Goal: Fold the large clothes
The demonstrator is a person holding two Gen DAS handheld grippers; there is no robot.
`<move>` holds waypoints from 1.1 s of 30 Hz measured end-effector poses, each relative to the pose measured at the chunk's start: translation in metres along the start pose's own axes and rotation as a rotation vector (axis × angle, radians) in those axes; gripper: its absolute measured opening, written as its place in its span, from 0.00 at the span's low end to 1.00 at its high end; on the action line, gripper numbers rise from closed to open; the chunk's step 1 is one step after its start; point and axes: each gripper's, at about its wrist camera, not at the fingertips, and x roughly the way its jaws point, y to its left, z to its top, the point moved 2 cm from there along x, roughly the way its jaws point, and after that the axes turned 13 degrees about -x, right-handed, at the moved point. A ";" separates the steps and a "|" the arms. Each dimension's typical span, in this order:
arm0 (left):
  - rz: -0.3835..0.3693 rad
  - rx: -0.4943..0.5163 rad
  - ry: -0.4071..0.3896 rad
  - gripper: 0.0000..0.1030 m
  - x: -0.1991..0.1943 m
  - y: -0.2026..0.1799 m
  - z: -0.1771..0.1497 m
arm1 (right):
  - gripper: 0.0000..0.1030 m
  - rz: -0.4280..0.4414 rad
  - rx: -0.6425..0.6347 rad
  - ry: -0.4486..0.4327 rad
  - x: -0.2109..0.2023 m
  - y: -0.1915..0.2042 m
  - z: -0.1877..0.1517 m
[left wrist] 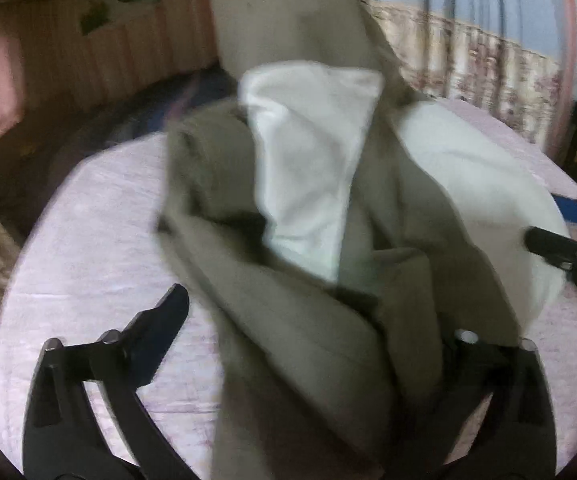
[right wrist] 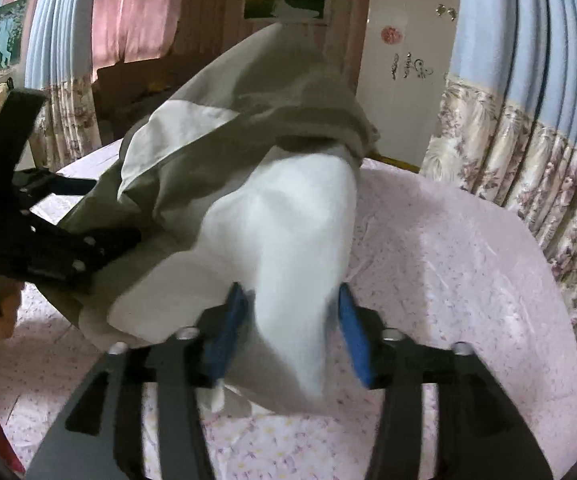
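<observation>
An olive-grey garment (left wrist: 288, 320) with white pocket lining (left wrist: 308, 168) hangs bunched above a pink bedspread (left wrist: 100, 248). In the left wrist view my left gripper (left wrist: 312, 320) stands wide open; the cloth drapes over its right finger and the left finger (left wrist: 168, 312) is bare. In the right wrist view the garment (right wrist: 224, 140) rises to a peak, and its white lining (right wrist: 296, 240) hangs down between my right gripper's (right wrist: 292, 320) blue pads (right wrist: 228, 324), which stand apart. The right gripper also shows in the left wrist view (left wrist: 560, 252) at the right, against the cloth.
The pink flowered bedspread (right wrist: 448, 280) covers the bed. Floral and blue curtains (right wrist: 528, 128) hang at the right, a white door (right wrist: 404, 64) behind. My left gripper (right wrist: 56, 248) shows at the left of the right wrist view. A dark sofa (left wrist: 88, 120) lies beyond the bed.
</observation>
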 end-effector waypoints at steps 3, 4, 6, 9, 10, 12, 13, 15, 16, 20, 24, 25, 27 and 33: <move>-0.023 -0.027 0.026 0.97 -0.011 0.009 -0.001 | 0.76 -0.018 0.039 -0.029 -0.017 -0.007 -0.001; -0.025 -0.037 0.037 0.97 -0.014 0.011 0.000 | 0.80 -0.009 0.068 -0.039 -0.021 -0.010 -0.001; -0.016 -0.054 0.039 0.97 -0.026 0.014 -0.001 | 0.88 -0.005 0.112 -0.065 -0.029 -0.017 0.000; 0.024 -0.044 0.005 0.97 -0.050 0.016 0.004 | 0.98 -0.031 0.167 -0.100 -0.045 -0.019 0.007; 0.039 -0.039 -0.004 0.97 -0.057 0.015 0.005 | 0.98 -0.041 0.178 -0.106 -0.049 -0.019 0.008; 0.055 -0.038 -0.034 0.97 -0.074 0.011 0.009 | 0.98 -0.054 0.188 -0.115 -0.057 -0.015 0.014; 0.051 -0.046 -0.059 0.97 -0.085 0.011 0.011 | 0.98 -0.067 0.192 -0.119 -0.062 -0.013 0.016; 0.031 -0.086 -0.117 0.97 -0.106 0.014 0.015 | 0.98 -0.081 0.204 -0.121 -0.070 -0.008 0.023; 0.021 -0.112 -0.145 0.97 -0.116 0.018 0.017 | 0.98 -0.085 0.217 -0.112 -0.073 -0.005 0.027; 0.061 -0.181 -0.230 0.97 -0.148 0.033 0.025 | 0.98 -0.118 0.245 -0.159 -0.097 0.004 0.037; 0.115 -0.183 -0.263 0.97 -0.169 0.041 0.031 | 0.98 -0.323 0.251 -0.102 -0.110 0.011 0.045; 0.114 -0.192 -0.263 0.97 -0.171 0.043 0.031 | 0.98 -0.349 0.253 -0.085 -0.111 0.012 0.046; 0.110 -0.214 -0.271 0.97 -0.176 0.044 0.031 | 0.98 -0.359 0.260 -0.099 -0.117 0.013 0.047; 0.113 -0.203 -0.307 0.97 -0.188 0.037 0.027 | 0.98 -0.323 0.275 -0.093 -0.125 0.019 0.048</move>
